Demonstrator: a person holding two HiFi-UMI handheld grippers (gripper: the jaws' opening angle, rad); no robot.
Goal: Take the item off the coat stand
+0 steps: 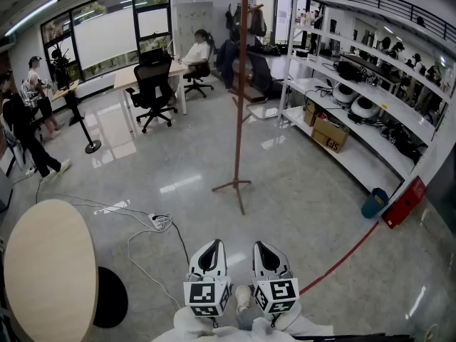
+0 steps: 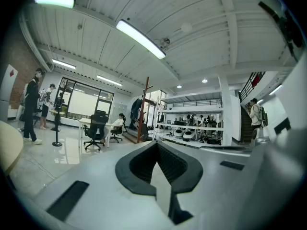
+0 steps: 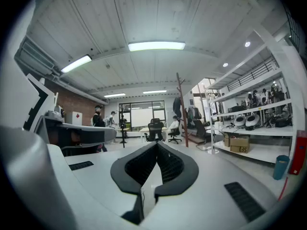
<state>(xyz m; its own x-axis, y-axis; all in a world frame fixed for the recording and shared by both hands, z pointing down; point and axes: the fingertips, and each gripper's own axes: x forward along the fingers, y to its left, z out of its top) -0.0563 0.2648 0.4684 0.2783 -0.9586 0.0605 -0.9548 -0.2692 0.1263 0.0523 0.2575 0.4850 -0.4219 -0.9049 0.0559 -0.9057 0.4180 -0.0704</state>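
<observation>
Off to our left, a round table (image 1: 50, 262) and a white power strip (image 1: 161, 221) with its cable trailing over the glossy floor (image 1: 178, 169) play no part in the job. Low in front of us we hold the left gripper (image 1: 211, 254), its jaws pressed together with nothing between them. Just beside it, the right gripper (image 1: 265, 254) is likewise closed tip to tip and empty.

Well ahead of both, the coat stand (image 1: 241, 98) rises alone from the floor, a thin brown pole on a splayed base. A dark garment (image 3: 178, 104) seems to hang by its upper part. From this far off we cannot be sure it is on the stand and not on something behind it.

If that is our item, we expect it to be soft, limp and fairly light, draping and swinging once free. We would open one gripper, pinch the fabric at the collar or hanging loop, and lift it up and off. A sideways tug could tip so slender a stand.

Farther right, white shelving (image 1: 356, 112) holds cardboard boxes (image 1: 329, 135), with a teal bin (image 1: 373, 203) on the floor below.
</observation>
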